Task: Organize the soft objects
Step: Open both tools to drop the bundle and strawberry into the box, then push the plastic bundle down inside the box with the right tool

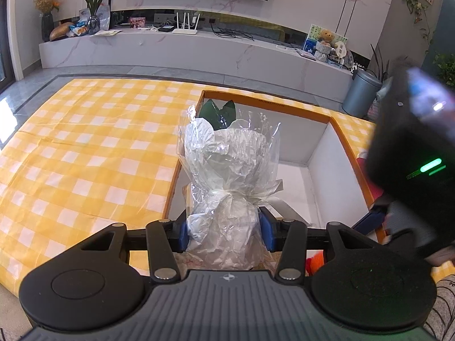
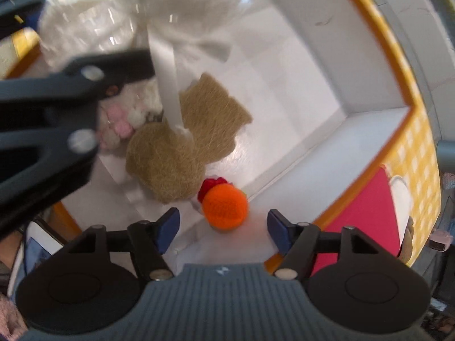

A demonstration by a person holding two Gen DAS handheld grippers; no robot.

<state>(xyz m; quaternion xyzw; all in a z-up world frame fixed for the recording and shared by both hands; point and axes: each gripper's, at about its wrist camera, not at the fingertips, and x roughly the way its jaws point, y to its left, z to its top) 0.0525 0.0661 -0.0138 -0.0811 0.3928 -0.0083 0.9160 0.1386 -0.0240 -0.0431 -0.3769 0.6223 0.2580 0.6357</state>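
Observation:
My left gripper [image 1: 225, 233] is shut on the lower stem of a bouquet wrapped in clear cellophane and white paper [image 1: 227, 153], which stands upright over the near left corner of an orange-rimmed white box [image 1: 270, 101]. In the right wrist view my right gripper [image 2: 224, 227] points down into that box [image 2: 381, 45] and is open. An orange crochet ball [image 2: 224, 207] lies on the box floor just beyond its blue pads [image 2: 169, 224], and neither pad touches it. Tan felt pieces [image 2: 170, 164] and a white and pink plush [image 2: 119, 125] lie beside the ball.
The box sits on a yellow checked cloth [image 1: 85, 142]. A pink item [image 2: 366, 207] lies outside the box's near wall. Behind the table are a long marble TV bench [image 1: 199, 51] and a grey bin [image 1: 361, 91]. The far half of the box floor [image 1: 293, 176] is bare.

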